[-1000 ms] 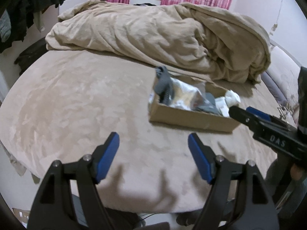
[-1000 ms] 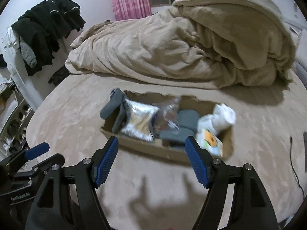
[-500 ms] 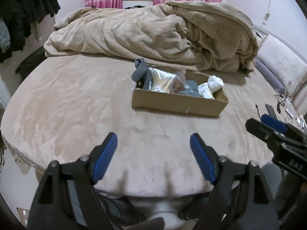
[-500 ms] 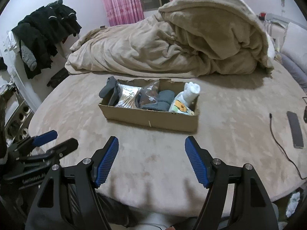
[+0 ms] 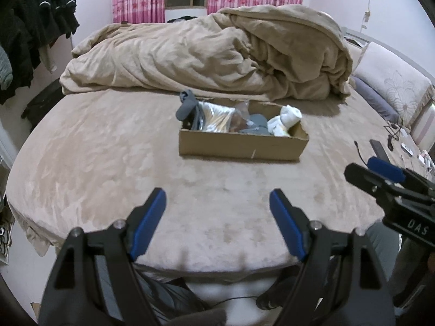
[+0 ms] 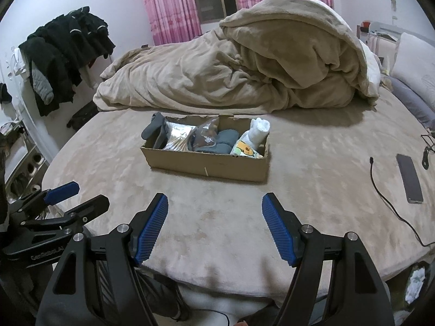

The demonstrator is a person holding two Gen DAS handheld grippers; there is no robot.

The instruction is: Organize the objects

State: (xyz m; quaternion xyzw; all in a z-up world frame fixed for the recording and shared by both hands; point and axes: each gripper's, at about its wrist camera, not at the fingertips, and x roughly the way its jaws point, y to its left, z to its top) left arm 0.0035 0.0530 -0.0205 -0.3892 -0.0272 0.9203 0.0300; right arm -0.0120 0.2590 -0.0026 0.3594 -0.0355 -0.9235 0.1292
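A shallow cardboard box [image 5: 242, 146] [image 6: 206, 164] sits on the beige bed, well ahead of both grippers. It holds dark grey socks [image 6: 155, 130], a silvery snack bag [image 6: 178, 138], a clear bag [image 6: 206, 133], a grey-blue cloth [image 6: 224, 138] and a white rolled item with a yellow print [image 6: 252, 138]. My left gripper [image 5: 217, 220] is open and empty near the bed's front edge. My right gripper [image 6: 214, 225] is open and empty, also at the front edge; it also shows at the right of the left wrist view [image 5: 380, 174].
A rumpled beige duvet [image 6: 244, 68] is heaped behind the box. A phone [image 6: 409, 178] and a black cable [image 6: 386, 190] lie on the bed at the right. Dark clothes [image 6: 65, 51] hang at the left wall. Pillows [image 5: 391, 89] are at the right.
Both grippers have pulled back from the box toward the bed's front edge, so the box looks smaller and farther. Both stay open and empty.
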